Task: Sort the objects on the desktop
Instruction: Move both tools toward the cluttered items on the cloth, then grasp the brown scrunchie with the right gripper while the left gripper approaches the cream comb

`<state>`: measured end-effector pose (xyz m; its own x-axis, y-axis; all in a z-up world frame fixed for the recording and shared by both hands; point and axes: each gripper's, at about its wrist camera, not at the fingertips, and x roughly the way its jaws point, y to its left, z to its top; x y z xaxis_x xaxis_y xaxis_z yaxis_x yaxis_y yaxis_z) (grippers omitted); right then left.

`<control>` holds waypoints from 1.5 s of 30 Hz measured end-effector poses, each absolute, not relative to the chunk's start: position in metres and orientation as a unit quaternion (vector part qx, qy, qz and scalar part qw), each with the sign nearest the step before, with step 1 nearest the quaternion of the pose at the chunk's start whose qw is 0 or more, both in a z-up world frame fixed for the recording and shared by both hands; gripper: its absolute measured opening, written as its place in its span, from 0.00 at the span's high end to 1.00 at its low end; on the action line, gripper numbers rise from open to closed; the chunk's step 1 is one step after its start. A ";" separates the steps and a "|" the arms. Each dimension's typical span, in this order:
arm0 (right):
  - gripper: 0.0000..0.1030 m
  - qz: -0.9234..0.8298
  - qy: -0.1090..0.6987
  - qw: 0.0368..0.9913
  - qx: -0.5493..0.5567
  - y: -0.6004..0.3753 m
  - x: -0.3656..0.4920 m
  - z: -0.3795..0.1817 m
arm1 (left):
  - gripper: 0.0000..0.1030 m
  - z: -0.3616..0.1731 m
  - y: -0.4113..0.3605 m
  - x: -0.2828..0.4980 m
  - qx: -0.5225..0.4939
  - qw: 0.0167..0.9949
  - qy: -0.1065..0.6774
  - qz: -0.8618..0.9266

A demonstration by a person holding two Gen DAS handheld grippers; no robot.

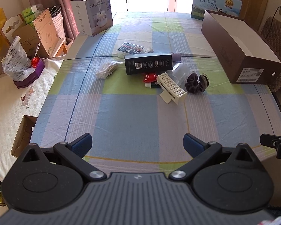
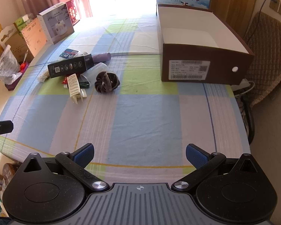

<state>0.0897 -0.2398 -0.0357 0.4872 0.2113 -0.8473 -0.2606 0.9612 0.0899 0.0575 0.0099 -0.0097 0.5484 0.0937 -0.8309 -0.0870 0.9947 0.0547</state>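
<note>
A heap of small things lies mid-table: a dark carton (image 1: 148,64) (image 2: 70,66), a cream hair claw (image 1: 171,88) (image 2: 75,85), a brown scrunchie (image 1: 196,83) (image 2: 107,81), a clear plastic cup (image 1: 179,71), a red packet (image 1: 149,77), cotton swabs (image 1: 106,69) and a purple tube (image 2: 101,57). An open brown shoebox (image 1: 239,50) (image 2: 206,56) with a white inside stands at the right. My left gripper (image 1: 137,144) and right gripper (image 2: 139,154) both hang open over the near cloth, well short of the heap, nothing between their fingers.
The table wears a checked blue, green and lilac cloth (image 1: 129,116). A humidifier box (image 1: 92,11) stands far left, a milk carton box (image 1: 216,4) far right. Bags and cartons (image 1: 28,43) crowd the left side; a wicker chair (image 2: 266,56) stands beyond the right edge.
</note>
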 end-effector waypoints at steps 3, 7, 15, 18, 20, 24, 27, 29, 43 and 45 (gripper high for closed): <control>0.02 0.147 0.484 0.862 -0.028 -0.236 0.096 -0.036 | 0.01 -0.011 0.009 0.062 0.003 0.879 0.474 0.054; 0.02 0.161 0.479 0.862 -0.034 -0.230 0.105 -0.037 | 0.01 -0.011 0.007 0.069 0.002 0.880 0.472 0.057; 0.02 0.201 0.472 0.857 -0.055 -0.218 0.123 -0.042 | 0.01 -0.017 0.005 0.082 -0.006 0.879 0.473 0.063; 0.02 0.223 0.462 0.857 -0.057 -0.214 0.129 -0.043 | 0.01 -0.020 0.003 0.089 -0.011 0.877 0.476 0.064; 0.02 0.230 0.457 0.857 -0.059 -0.211 0.136 -0.044 | 0.01 -0.021 0.003 0.093 -0.012 0.877 0.476 0.066; 0.02 0.247 0.451 0.856 -0.051 -0.209 0.146 -0.046 | 0.01 -0.023 0.001 0.099 -0.014 0.876 0.477 0.068; 0.02 0.261 0.439 0.859 -0.045 -0.206 0.152 -0.045 | 0.01 -0.024 -0.002 0.105 -0.014 0.876 0.477 0.070; 0.02 0.269 0.437 0.857 -0.041 -0.205 0.157 -0.046 | 0.01 -0.025 -0.003 0.109 -0.015 0.875 0.478 0.071; 0.02 0.294 0.425 0.855 -0.051 -0.196 0.196 -0.063 | 0.02 -0.042 -0.013 0.141 -0.034 0.871 0.485 0.071; 0.02 0.301 0.422 0.854 -0.053 -0.195 0.202 -0.067 | 0.02 -0.044 -0.014 0.146 -0.039 0.871 0.485 0.071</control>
